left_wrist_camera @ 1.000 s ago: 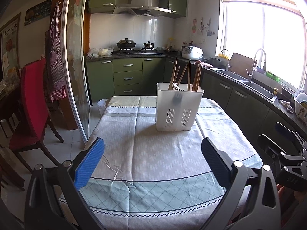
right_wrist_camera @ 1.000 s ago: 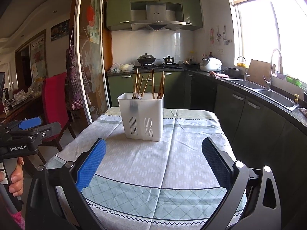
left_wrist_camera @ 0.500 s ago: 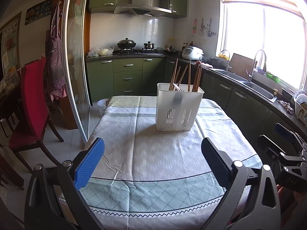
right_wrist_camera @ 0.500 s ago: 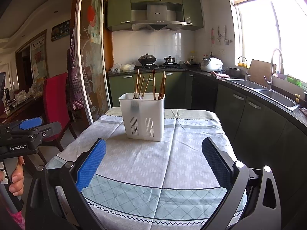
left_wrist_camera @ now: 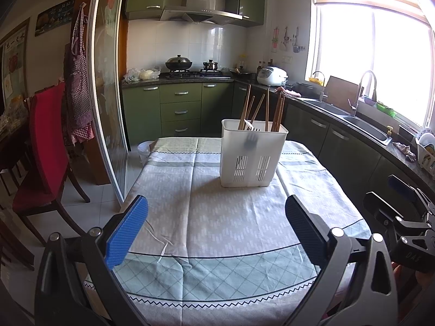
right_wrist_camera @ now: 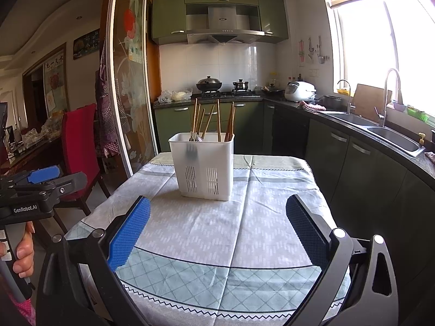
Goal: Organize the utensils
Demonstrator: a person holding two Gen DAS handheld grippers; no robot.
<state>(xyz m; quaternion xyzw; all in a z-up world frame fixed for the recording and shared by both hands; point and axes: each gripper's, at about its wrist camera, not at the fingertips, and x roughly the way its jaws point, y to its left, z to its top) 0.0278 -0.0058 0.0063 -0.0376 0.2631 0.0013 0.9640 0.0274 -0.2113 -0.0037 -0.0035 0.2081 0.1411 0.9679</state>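
Observation:
A white plastic utensil holder (left_wrist_camera: 252,157) stands upright on the far half of the table, also in the right wrist view (right_wrist_camera: 202,168). Several wooden chopsticks (left_wrist_camera: 267,110) (right_wrist_camera: 218,121) stick up out of it, and a dark fork shows through its wall. My left gripper (left_wrist_camera: 216,229) is open and empty, held over the near table edge, well short of the holder. My right gripper (right_wrist_camera: 217,229) is open and empty too, at the same near edge. Each gripper shows at the side of the other's view.
The table carries a grey and pale green patterned cloth (left_wrist_camera: 217,217). A red chair (left_wrist_camera: 46,146) stands at its left beside a glass sliding door (left_wrist_camera: 108,95). Green kitchen cabinets, a stove and a sink counter (left_wrist_camera: 353,119) run behind and along the right.
The right wrist view has drifted slightly, so the holder sits a little further right in it. The left gripper and the holder have not moved.

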